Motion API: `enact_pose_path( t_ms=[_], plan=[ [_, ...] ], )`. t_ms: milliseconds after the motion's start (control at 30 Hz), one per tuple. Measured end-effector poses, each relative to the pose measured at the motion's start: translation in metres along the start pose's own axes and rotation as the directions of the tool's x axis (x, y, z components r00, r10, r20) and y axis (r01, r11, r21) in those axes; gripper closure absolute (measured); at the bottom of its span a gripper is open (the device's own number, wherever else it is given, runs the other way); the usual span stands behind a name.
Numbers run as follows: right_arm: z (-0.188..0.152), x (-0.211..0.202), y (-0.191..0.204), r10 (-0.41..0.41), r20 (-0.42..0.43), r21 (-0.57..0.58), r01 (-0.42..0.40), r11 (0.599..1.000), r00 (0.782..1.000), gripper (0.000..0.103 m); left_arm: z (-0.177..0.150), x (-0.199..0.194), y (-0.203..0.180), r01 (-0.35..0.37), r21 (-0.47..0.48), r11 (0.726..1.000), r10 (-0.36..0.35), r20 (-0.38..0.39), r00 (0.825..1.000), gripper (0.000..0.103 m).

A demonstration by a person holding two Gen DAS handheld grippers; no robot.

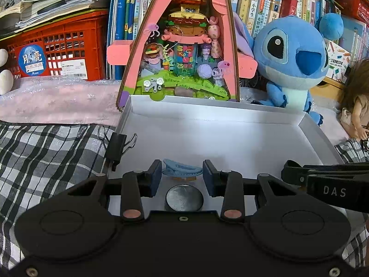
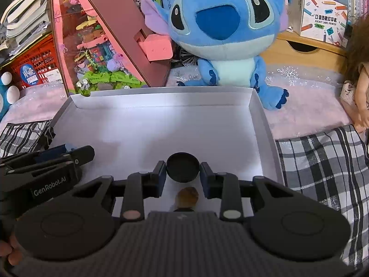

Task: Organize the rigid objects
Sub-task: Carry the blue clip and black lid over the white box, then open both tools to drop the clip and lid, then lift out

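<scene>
My left gripper [image 1: 182,176] hangs low over the near part of the white box [image 1: 230,138], its fingers spread either side of a blue clip [image 1: 182,169] that lies on the box floor; the pads look just clear of it, so I read it as released. A black round disc [image 1: 184,197] sits on the floor just nearer to me than the clip. My right gripper [image 2: 183,174] is also over the box floor, its fingers set to both sides of that black round disc [image 2: 183,167] with narrow gaps showing, not clenched on it. A small brown object [image 2: 187,196] lies under the right gripper, too blurred to name. A black binder clip [image 1: 117,146] is clamped on the box's left wall. Behind the box stand a pink display case [image 1: 180,46] and a blue plush toy [image 2: 226,30]; a checkered cloth [image 2: 322,161] lies beside the box.
</scene>
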State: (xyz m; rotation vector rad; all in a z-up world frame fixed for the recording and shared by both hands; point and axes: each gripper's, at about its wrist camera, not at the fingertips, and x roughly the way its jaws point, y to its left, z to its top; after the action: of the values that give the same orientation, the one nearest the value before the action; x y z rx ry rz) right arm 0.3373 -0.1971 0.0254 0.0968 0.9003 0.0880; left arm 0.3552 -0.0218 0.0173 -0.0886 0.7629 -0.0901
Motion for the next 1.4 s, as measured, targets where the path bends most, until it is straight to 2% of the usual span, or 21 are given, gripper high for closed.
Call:
enact_pose_path(
  t_ms=[267,400,500,633,800,1000,1400],
  plan=[
    [0.0,0.003,0.001,-0.006,-0.001,0.001,0.006,1.0,1.0,0.066,-0.001,0.002,-0.001,-0.009,0.006,1.0,0.009,0.009,1.0,0.066],
    [0.001,0.002,0.001,0.001,0.001,0.007,-0.001,1.0,1.0,0.062,0.0,0.001,-0.001,-0.001,-0.002,1.0,0.001,0.002,1.0,0.065],
    [0.001,-0.002,-0.001,0.011,0.015,0.019,-0.011,1.0,1.0,0.048,0.001,-0.001,0.0,0.003,-0.004,1.0,-0.003,-0.007,1.0,0.059],
    [0.002,-0.01,-0.004,0.013,0.033,0.028,-0.014,1.0,0.999,0.041,0.002,-0.012,-0.001,-0.013,0.014,1.0,0.013,0.01,1.0,0.048],
    [-0.002,-0.029,-0.009,0.024,0.075,0.02,-0.025,0.999,0.997,0.031,-0.003,-0.036,0.0,0.001,0.041,0.999,-0.002,0.041,0.999,0.027],
    [-0.021,-0.054,-0.01,0.031,0.134,-0.044,-0.026,0.999,0.991,0.02,-0.02,-0.071,0.001,0.039,0.072,0.997,-0.044,0.068,0.997,0.021],
    [-0.075,-0.114,-0.006,0.102,0.229,-0.147,-0.069,0.987,0.968,0.015,-0.074,-0.14,-0.01,0.106,0.198,0.974,-0.129,0.107,0.986,0.017]
  ],
)
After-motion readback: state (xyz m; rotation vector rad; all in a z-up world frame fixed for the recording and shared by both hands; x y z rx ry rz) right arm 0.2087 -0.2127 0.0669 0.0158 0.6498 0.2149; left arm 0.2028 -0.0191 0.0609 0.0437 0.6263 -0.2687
